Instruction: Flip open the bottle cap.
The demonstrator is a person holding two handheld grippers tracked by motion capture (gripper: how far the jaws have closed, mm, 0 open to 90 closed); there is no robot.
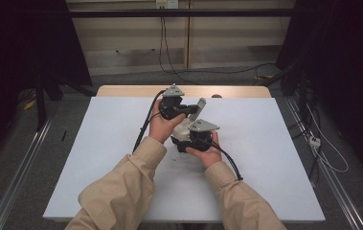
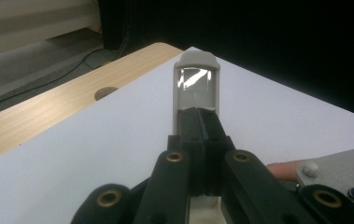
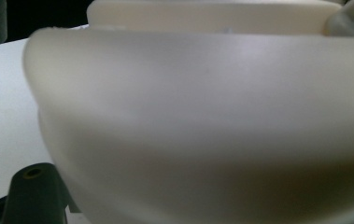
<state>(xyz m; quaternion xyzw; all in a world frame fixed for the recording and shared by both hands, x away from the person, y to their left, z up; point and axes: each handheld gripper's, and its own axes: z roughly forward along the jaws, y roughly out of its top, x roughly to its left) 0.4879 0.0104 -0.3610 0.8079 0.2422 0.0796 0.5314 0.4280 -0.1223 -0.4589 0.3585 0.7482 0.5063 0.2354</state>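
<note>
Left tool was clamped on the grey lid of a cream pot mid-tabletop, right tool couldn't tell, though it looked like smooth, slippery plastic, so grip the rim.

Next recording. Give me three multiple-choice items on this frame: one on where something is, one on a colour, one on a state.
1. Where is the round hole in the wooden tabletop?
A. near the far edge
B. at the near edge
C. under the person's sleeve

2. What colour are the person's sleeves?
A. blue
B. tan
C. black

3. How do the left tongs' jaws stand?
A. wide open
B. closed together on the grey piece
C. resting on the floor

A: the hole lies in the wood strip beyond the white sheet.
B: both sleeves are tan.
B: the left tongs pinch the grey piece.
</note>
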